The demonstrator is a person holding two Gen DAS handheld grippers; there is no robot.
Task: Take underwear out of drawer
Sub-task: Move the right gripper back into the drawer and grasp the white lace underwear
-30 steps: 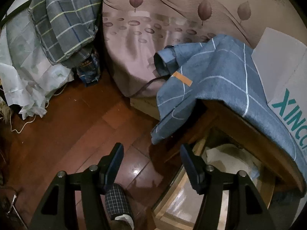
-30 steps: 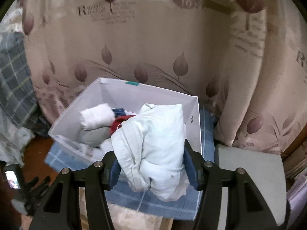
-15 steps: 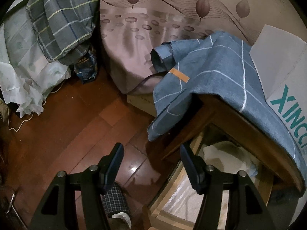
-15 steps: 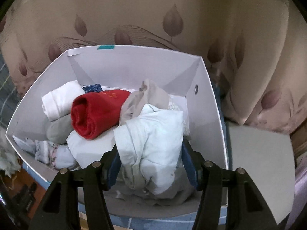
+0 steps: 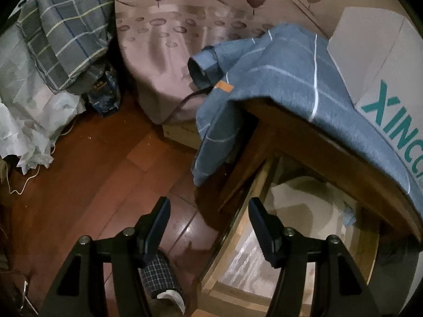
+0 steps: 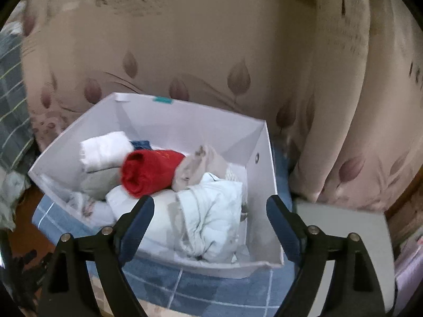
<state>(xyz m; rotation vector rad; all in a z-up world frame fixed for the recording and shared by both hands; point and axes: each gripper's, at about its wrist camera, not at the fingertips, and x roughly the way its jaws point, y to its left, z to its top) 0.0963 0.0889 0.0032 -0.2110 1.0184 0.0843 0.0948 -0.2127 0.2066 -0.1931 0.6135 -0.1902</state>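
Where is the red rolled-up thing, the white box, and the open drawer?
Red roll (image 6: 152, 173), right wrist view, on its rolled side.
White box (image 6: 261, 187), right wrist view, on its right inner wall.
Open drawer (image 5: 238, 233), left wrist view, on its left wooden side rail.

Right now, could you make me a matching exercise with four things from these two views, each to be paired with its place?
Things:
1. red rolled cloth
2. pale crumpled garment
3. blue checked towel
4. open wooden drawer

Places:
A. draped over the wooden top
B. under the wooden top
C. front of the white box
D. middle of the white box

Pairs: 1-D, 2-C, 3-A, 4-B
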